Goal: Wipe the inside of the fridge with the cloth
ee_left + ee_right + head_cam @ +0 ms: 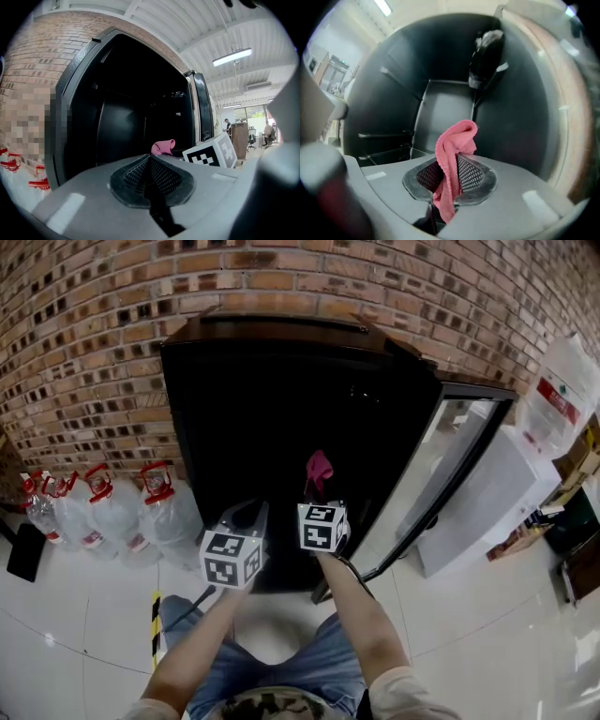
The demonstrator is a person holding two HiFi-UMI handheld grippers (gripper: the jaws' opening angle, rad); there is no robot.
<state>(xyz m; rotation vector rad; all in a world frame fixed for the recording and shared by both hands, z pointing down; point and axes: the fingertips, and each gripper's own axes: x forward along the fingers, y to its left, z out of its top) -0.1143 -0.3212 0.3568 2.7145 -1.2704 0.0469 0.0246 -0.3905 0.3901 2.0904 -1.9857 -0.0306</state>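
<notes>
Holding the cloth [454, 140] pinched in its jaws, R gripper [449, 180] points into the open fridge [445, 103]. Cloth sticks up above the jaws & hangs below them, clear of the fridge walls. Head view: R gripper [321, 498] is at the fridge [281, 409] mouth w/ the cloth [319, 470] just inside. L gripper [248, 521] is just beside it, to the left. L gripper [150, 176] jaws are closed together w/ nothing btwn them. Door [441, 474] stands open at right. Water bottles [112, 512] sit on the floor at left, by the brick wall [281, 277].
</notes>
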